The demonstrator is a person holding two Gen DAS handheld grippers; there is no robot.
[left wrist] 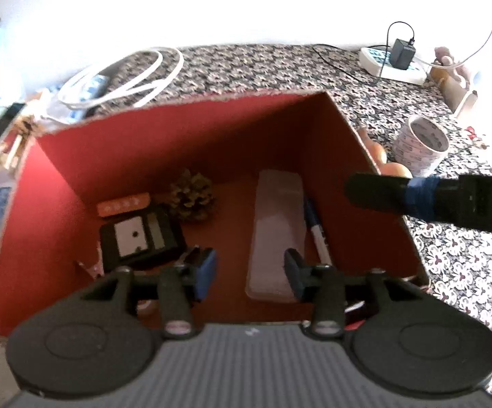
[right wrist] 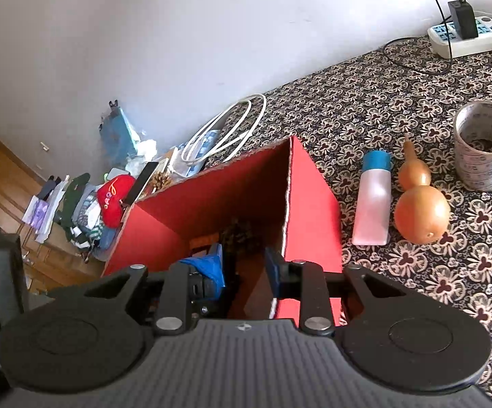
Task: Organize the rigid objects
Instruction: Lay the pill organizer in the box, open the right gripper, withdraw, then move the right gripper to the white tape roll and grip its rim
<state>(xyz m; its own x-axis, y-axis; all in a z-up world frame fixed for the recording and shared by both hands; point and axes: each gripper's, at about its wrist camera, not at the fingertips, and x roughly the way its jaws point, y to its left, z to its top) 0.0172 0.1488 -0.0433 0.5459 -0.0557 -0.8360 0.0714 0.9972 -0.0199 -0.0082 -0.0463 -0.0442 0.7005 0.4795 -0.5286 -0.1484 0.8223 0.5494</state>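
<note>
Nearest the left wrist camera, the left gripper [left wrist: 250, 273] hangs over the open red box [left wrist: 164, 142], its blue-padded fingers [left wrist: 205, 272] spread with nothing between them. Beyond the right fingertip a pale flat case [left wrist: 276, 231] lies lengthwise on the box floor, its near end partly hidden by that finger. Just right of the case a marker [left wrist: 317, 231] rests along the box wall. Ahead of the left fingertip sits a black device with a white panel [left wrist: 140, 238], an orange packet [left wrist: 123, 205] behind it, and a pine cone [left wrist: 191, 195] further in. Blur softens all of these; the packet's print cannot be read. A dark finger of the right gripper [left wrist: 375, 193] reaches in over the right rim.

From the right wrist camera, the right gripper [right wrist: 246, 272] stands over the box [right wrist: 314, 204] at its near corner, fingers apart and holding nothing. Between the fingertips the box interior is dark; only the pine cone [right wrist: 242, 234] and a bit of orange show. Something blue [right wrist: 208, 268] sits against the left finger, too obscured to identify. Right of the fingers, outside the box on the patterned desk [right wrist: 450, 289], lie a pink bottle with a blue cap [right wrist: 373, 204], a gourd [right wrist: 419, 204] and a tape roll [right wrist: 485, 146].
</note>
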